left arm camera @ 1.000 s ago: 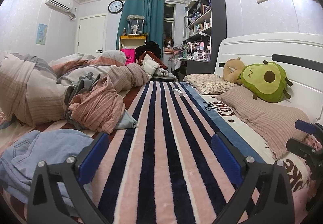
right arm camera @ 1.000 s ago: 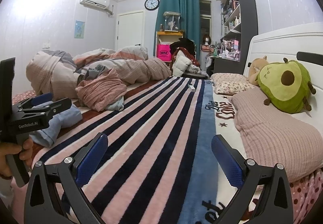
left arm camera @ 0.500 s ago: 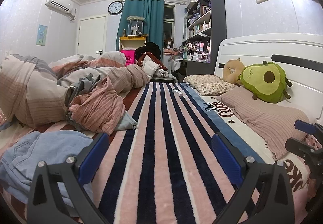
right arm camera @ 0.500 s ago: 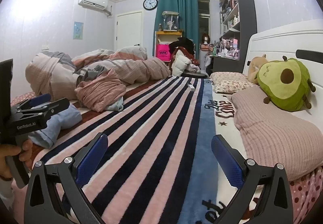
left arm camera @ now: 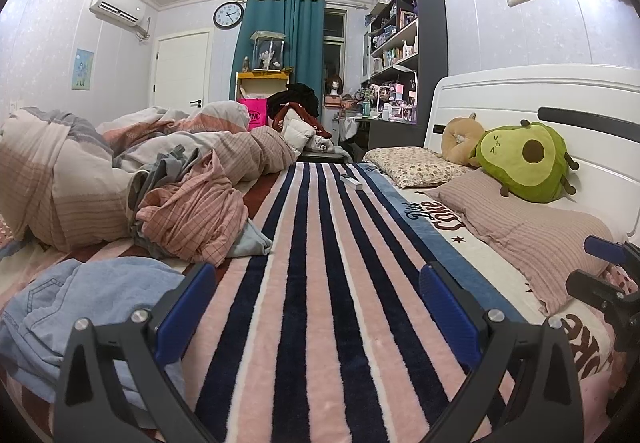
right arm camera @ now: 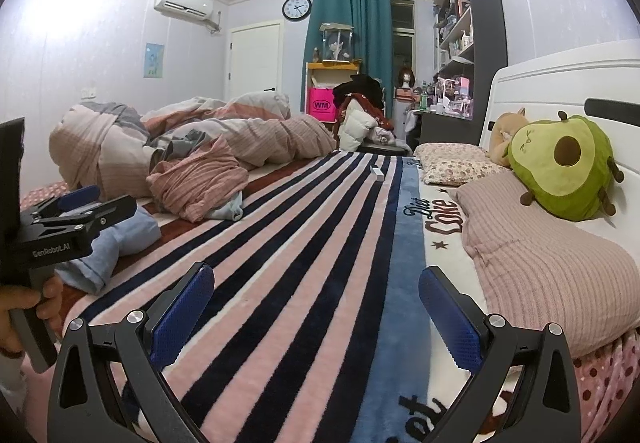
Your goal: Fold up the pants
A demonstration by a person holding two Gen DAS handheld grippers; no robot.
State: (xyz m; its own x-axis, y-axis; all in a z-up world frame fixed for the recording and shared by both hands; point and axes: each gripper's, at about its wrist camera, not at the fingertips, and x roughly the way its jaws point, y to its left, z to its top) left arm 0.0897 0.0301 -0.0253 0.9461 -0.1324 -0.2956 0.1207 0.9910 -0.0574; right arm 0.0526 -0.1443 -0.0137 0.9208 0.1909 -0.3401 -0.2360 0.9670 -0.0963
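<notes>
1. Left wrist view: left gripper spread wide over the striped blanket, holding nothing; light-blue denim pants crumpled at the bed's left edge, just beside its left finger.
2. Right wrist view: right gripper likewise wide open, empty.
3. Readable: "GenRobot.AI" on the left gripper's body, "WM" on the pink bag, "Diet Coke" along the blanket's blue border.
</notes>
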